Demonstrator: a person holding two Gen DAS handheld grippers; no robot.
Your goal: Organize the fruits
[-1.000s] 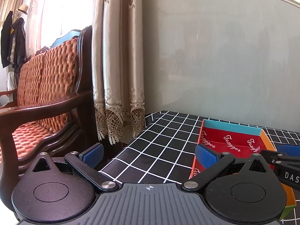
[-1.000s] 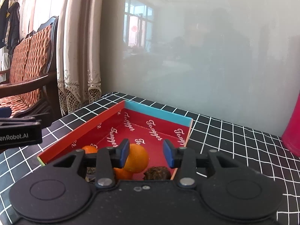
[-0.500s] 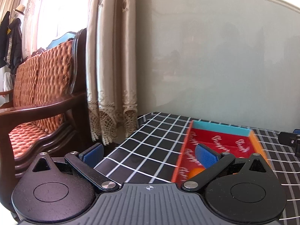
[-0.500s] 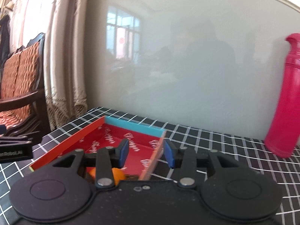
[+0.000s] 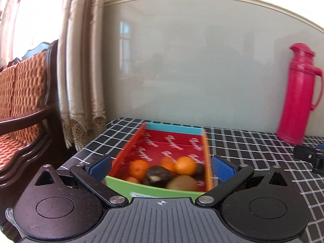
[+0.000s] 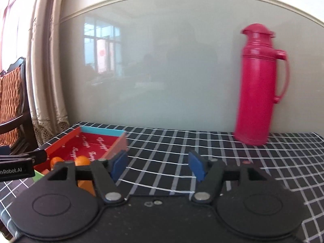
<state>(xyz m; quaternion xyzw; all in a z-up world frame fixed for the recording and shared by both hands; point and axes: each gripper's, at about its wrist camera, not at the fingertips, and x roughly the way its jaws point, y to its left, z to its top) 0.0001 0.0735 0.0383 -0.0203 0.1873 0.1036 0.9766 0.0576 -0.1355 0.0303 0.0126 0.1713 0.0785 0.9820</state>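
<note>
While opening over bare surface [image 6: 162,151] with nothing between its pads, right claw [image 6: 158,167] sits beside the tray [image 6: 66,141]. Left claw [image 5: 161,167] spread wide, empty, straddling the tray's near end. Fruits [image 5: 162,170] all piled inside; nothing loose, likely nearly done.

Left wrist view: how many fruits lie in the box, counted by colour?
Orange fruits: 4, two partly hidden
Dark brown fruits: 2
Olive-brown fruit: 1
Total: 7 visible in the box; the picture is blurred, so more may be hidden.
</note>
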